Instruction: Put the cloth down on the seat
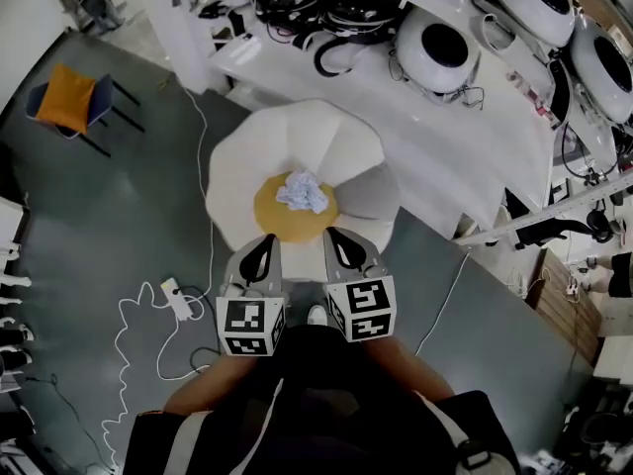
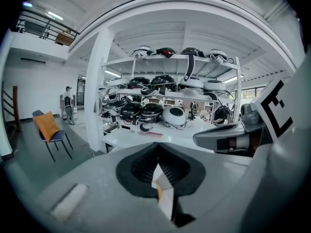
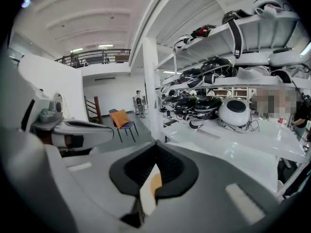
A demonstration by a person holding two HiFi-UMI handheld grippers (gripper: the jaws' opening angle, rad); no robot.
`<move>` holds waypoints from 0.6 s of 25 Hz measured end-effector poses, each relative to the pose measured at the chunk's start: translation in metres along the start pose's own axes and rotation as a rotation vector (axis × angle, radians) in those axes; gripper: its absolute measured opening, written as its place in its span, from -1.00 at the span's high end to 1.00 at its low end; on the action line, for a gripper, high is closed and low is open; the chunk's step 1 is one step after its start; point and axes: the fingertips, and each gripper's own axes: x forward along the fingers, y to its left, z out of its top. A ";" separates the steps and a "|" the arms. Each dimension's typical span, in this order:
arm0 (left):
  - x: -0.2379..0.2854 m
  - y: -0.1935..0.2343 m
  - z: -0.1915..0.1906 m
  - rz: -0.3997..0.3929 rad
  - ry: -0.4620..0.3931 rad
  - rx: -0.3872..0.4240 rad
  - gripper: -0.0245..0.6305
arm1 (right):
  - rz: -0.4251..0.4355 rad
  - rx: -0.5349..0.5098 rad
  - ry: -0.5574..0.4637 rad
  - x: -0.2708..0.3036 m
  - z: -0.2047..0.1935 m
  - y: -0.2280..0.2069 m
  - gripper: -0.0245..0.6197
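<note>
Clothing (image 1: 326,384), dark, lowest in the head view, at the person's own body. Just ahead, left gripper (image 1: 263,253) and right gripper (image 1: 343,249) side by side, near each other but apart, each with its marker cube toward the body, both aimed at the seat. Jaws of the left pressed together with nothing between them; only a thin slit under the pads, showing white and orange behind. Jaws of the right likewise closed tight and empty.

Beyond the tips, seat (image 1: 247,161): white, with a petal-shaped rim, round orange cushion (image 1: 272,216) in the middle and grey pad (image 1: 374,191) on its right side. Cloth (image 1: 302,191) crumpled in a pale heap on the orange cushion, toward its far edge, clear of both grippers.

On the dark floor (image 1: 129,216) left of the seat, white power strip (image 1: 179,300) with a looping cable.

Farther off, long white table (image 1: 445,137) loaded with round white and black helmets (image 1: 438,49) and tangled leads. Above it in both gripper views, shelves (image 2: 184,58) of more helmets.

Far left, small chair (image 1: 100,105) with an orange pillow (image 1: 65,97) on it, well apart from the seat.
</note>
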 end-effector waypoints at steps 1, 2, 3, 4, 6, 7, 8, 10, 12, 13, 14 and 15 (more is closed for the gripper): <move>-0.004 -0.006 0.000 0.007 -0.003 0.000 0.93 | 0.007 -0.003 -0.009 -0.008 0.001 -0.001 0.92; -0.009 -0.011 -0.001 0.013 -0.007 0.000 0.93 | 0.013 -0.007 -0.018 -0.015 0.002 -0.002 0.92; -0.013 -0.015 -0.001 0.018 -0.011 0.001 0.93 | 0.019 -0.013 -0.028 -0.022 0.004 -0.003 0.92; -0.017 -0.017 0.000 0.023 -0.016 0.004 0.93 | 0.025 -0.018 -0.038 -0.027 0.006 -0.002 0.92; -0.027 -0.019 0.004 0.033 -0.031 0.010 0.93 | 0.034 -0.027 -0.059 -0.037 0.011 0.002 0.92; -0.031 -0.019 0.008 0.035 -0.042 0.014 0.93 | 0.036 -0.030 -0.070 -0.041 0.014 0.005 0.92; -0.035 -0.019 0.011 0.033 -0.052 0.018 0.93 | 0.036 -0.031 -0.082 -0.044 0.018 0.008 0.92; -0.041 -0.020 0.017 0.022 -0.068 0.027 0.93 | 0.025 -0.028 -0.102 -0.049 0.023 0.013 0.92; -0.046 -0.021 0.019 0.004 -0.073 0.034 0.93 | 0.011 -0.023 -0.110 -0.052 0.026 0.018 0.92; -0.049 -0.019 0.020 -0.002 -0.074 0.037 0.93 | 0.007 -0.021 -0.109 -0.053 0.026 0.022 0.92; -0.053 -0.016 0.020 -0.005 -0.077 0.039 0.93 | 0.004 -0.019 -0.106 -0.054 0.025 0.027 0.92; -0.057 -0.011 0.022 -0.003 -0.082 0.042 0.93 | 0.003 -0.017 -0.102 -0.054 0.024 0.033 0.92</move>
